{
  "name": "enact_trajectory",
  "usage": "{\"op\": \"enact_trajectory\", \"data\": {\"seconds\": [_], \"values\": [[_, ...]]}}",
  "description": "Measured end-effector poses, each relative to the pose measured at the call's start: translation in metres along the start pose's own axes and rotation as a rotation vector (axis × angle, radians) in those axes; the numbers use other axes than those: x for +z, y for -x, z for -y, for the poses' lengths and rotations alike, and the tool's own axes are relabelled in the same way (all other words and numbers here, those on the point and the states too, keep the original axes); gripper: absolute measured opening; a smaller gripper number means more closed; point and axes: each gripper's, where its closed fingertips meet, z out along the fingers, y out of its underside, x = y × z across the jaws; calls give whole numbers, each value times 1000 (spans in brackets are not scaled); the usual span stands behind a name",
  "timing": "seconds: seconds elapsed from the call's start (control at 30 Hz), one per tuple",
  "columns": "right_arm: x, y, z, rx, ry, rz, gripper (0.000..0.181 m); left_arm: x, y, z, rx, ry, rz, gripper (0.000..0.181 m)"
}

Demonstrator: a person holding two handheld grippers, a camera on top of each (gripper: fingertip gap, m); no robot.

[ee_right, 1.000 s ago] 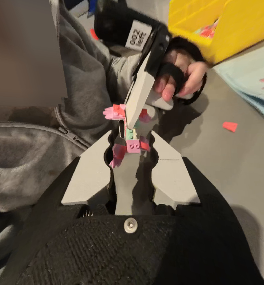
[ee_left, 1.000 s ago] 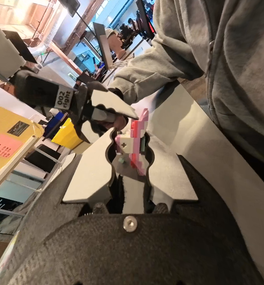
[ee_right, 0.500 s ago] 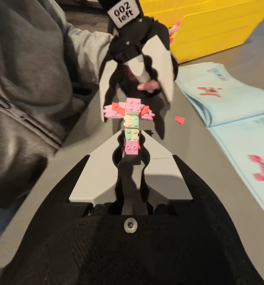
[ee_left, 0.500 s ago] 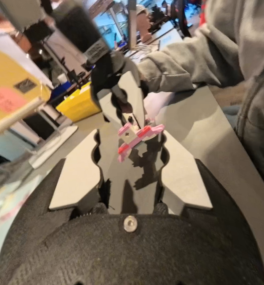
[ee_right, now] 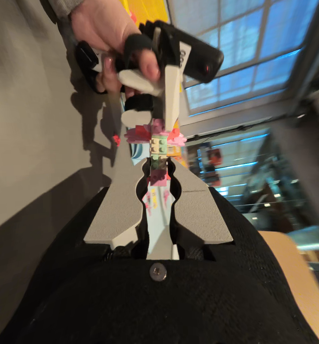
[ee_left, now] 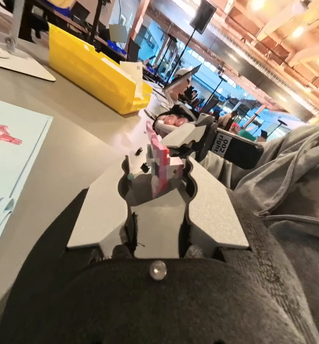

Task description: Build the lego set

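The pink, red and pale-green lego model (ee_right: 158,149) is held clear of the grey table (ee_left: 76,130), clamped at its lower pink end between the tips of the right gripper (ee_right: 158,163), whose jaws are closed narrowly onto it. In the right wrist view the model stands upright along the gripper's axis, with pink and red wing-like plates spread to both sides at its far end. The left gripper (ee_left: 157,167) is spread wide, and nothing is grasped by it; in its own view the model (ee_left: 159,163) is seen edge-on between and just beyond its fingertips. In the right wrist view one finger (ee_right: 170,96) of the left gripper is seen touching the top pink brick, with the person's hand (ee_right: 106,28) strapped around the handle.

A few tiny loose pieces (ee_left: 138,151) are seen on the table just past the left fingertips. An open instruction booklet (ee_left: 9,149) lies along the table's left side, and a yellow parts bin (ee_left: 91,78) stands toward the far edge. A grey sleeve (ee_left: 278,176) fills the right of the left wrist view.
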Motion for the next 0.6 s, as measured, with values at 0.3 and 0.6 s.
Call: {"op": "enact_trajectory", "data": {"seconds": [0.3, 0.6], "values": [[-3, -3, 2, -107, -22, -76, 16, 9, -13, -12, 69, 74, -58, 35], [0, 5, 2, -172, -16, -74, 17, 12, -10, -12, 57, 74, -29, 36]]}}
